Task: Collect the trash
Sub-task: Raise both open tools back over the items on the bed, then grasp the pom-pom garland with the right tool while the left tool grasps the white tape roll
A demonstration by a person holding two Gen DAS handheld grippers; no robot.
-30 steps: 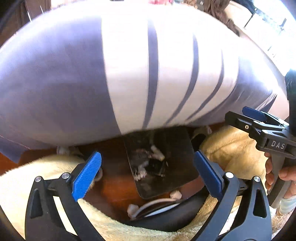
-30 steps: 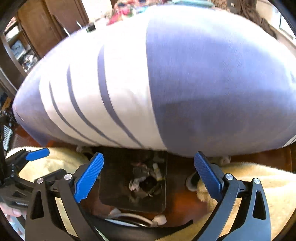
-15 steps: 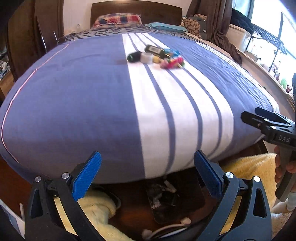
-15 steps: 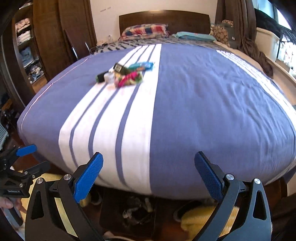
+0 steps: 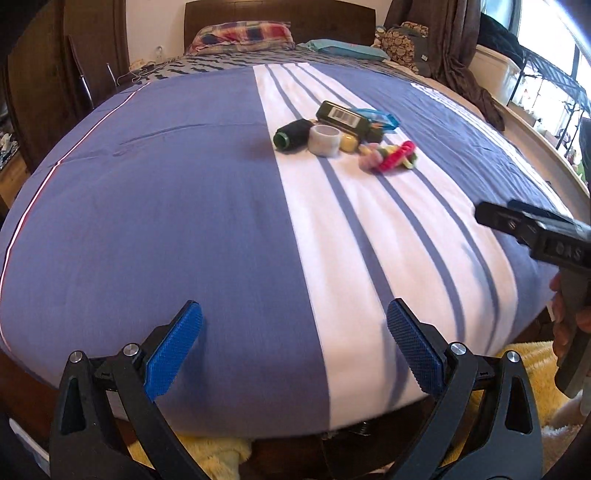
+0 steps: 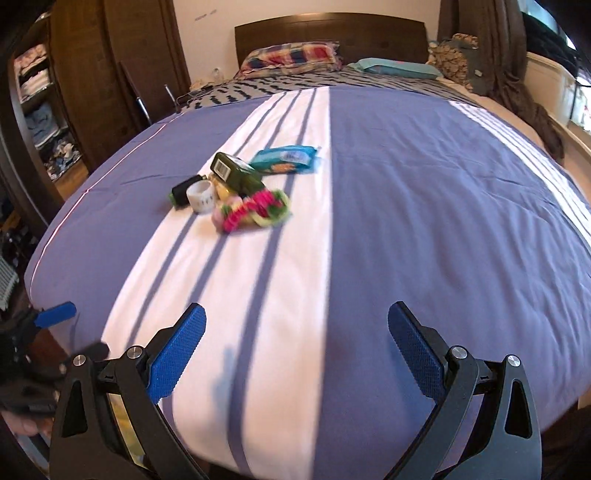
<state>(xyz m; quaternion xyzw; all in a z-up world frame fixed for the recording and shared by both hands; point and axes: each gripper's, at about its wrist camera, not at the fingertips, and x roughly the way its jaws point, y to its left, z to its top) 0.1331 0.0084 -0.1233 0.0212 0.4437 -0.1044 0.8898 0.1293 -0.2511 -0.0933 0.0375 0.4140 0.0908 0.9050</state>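
Note:
A small heap of trash lies mid-bed on the white stripe of the blue-and-white cover: a dark green box with a barcode, a black roll, a white tape ring, a blue wrapper and a pink-green crinkled wrapper. The heap also shows in the right wrist view. My left gripper is open and empty above the bed's foot edge, far short of the heap. My right gripper is open and empty there too; it shows at the right in the left view.
Pillows and a dark headboard stand at the far end. A wooden wardrobe is at the left, dark clothing and a window at the right. A yellow fluffy rug lies at the bed's foot.
Both grippers have risen from the floor below the bed's foot to above its edge. The views have swung up from the items under the bed to the bed top and the trash heap.

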